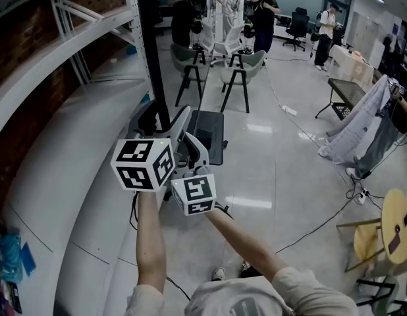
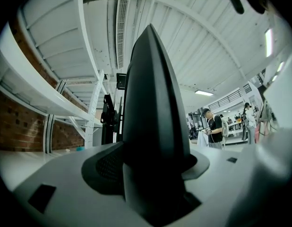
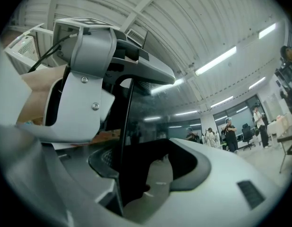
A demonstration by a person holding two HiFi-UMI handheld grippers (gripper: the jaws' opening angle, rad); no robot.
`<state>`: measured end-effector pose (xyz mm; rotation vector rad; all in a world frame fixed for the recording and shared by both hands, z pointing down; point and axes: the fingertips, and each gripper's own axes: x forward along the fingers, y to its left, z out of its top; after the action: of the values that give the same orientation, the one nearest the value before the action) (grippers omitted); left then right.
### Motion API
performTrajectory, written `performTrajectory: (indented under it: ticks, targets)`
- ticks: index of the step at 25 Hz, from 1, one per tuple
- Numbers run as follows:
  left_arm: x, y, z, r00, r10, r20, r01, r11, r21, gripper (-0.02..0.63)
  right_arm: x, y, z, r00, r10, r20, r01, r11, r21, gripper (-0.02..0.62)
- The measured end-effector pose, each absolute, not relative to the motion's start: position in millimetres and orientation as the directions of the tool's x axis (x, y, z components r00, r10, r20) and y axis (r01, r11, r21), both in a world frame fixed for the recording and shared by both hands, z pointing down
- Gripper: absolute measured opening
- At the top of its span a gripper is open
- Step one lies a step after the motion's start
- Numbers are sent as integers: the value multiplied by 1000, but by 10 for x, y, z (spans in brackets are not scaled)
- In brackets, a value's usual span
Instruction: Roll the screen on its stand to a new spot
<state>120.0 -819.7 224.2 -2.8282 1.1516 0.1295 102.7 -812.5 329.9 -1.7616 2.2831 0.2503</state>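
Observation:
The screen [image 1: 155, 51] shows edge-on in the head view as a thin black upright panel, with its dark stand base [image 1: 210, 137] on the grey floor. My left gripper [image 1: 174, 125] is shut on the panel's near edge. My right gripper [image 1: 193, 151] grips just below and right of it. In the left gripper view the black screen edge [image 2: 153, 122] rises from between the white jaws of the left gripper [image 2: 155, 193]. In the right gripper view the glossy screen [image 3: 150, 122] sits in the right gripper [image 3: 136, 188], with the left gripper [image 3: 84, 93] clamped higher up.
A white shelving rack [image 1: 72, 51] and a curved white surface run along the left. Two chairs [image 1: 240, 71] stand beyond the stand. Cables cross the floor [image 1: 309, 226]. At right are a clothes-draped rack [image 1: 365, 124] and a yellow stool [image 1: 394, 226]. Several people stand at the back.

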Motion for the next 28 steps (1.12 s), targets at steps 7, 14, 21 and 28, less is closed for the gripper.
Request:
performTrajectory:
  ticks: [7, 14, 21, 28]
  targets:
    - [648, -7740, 2239, 705, -697, -128, -705, -709, -21, 310, 486, -7653, 3305, -262, -921, -287, -962, 272, 4, 265]
    - [421, -7649, 2297, 757, -644, -114, -650, -759, -27, 301, 226, -7574, 3363, -198, -942, -272, -979, 206, -2, 265]
    - [377, -7252, 2200, 735, -660, -155, -670, -742, -16, 299, 216, -7190, 3279, -220, -929, -297, -975, 221, 29, 265]
    - [423, -6696, 2257, 734, -662, -150, -670, -742, -6, 285, 250, -6610, 3331, -206, -933, -294, -977, 211, 17, 267]
